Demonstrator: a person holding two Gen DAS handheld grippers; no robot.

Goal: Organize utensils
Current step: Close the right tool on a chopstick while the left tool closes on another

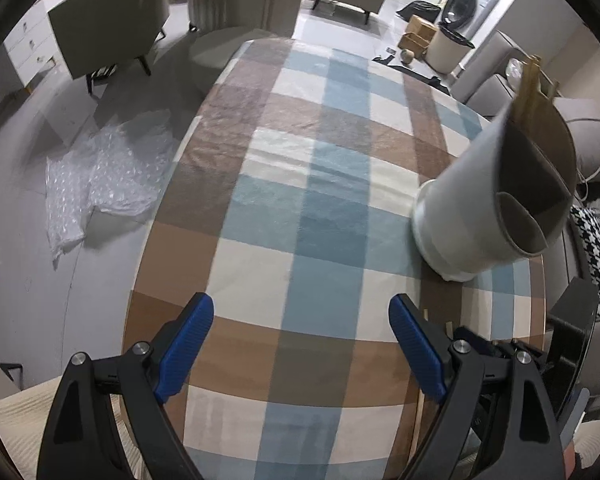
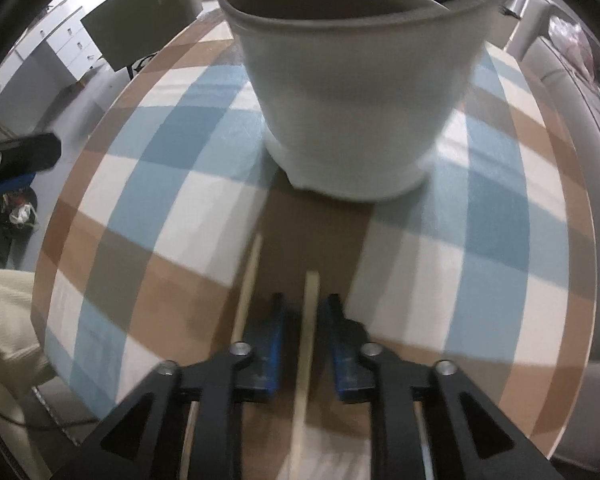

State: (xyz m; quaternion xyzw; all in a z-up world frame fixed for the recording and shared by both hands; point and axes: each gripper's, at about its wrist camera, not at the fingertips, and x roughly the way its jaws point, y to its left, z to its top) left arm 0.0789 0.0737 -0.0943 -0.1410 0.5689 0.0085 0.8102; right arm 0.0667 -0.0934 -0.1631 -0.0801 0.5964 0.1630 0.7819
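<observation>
A round table [image 1: 300,208] under a blue, brown and cream checked cloth fills both wrist views. At the far left of the left wrist view, a crumpled sheet of bubble wrap [image 1: 100,180] lies on the grey floor beside the table, with a grey chair [image 1: 108,28] beyond it. Low in the same view the left gripper [image 1: 300,344] hangs over the cloth with its blue-padded jaws spread wide and nothing between them. To its right, near the table's edge, stands a white utensil holder [image 1: 480,208] with a dark divided interior; wooden pieces [image 1: 530,80] rise from its far side. A washing machine [image 1: 476,4] stands in the background at upper right.

In the right wrist view, the utensil holder [image 2: 356,92] sits straight ahead of the right gripper [image 2: 306,320], upright on the cloth, its rim cut off by the top of the frame. Left of the gripper, one pale wooden chopstick [image 2: 250,280] lies on the cloth, pointing toward the holder. A second chopstick [image 2: 310,320] lies between the gripper's blue pads; the jaws stand narrow, with a sliver of gap on each side of the stick, so they do not appear to be pressing on it. The view is blurred.
</observation>
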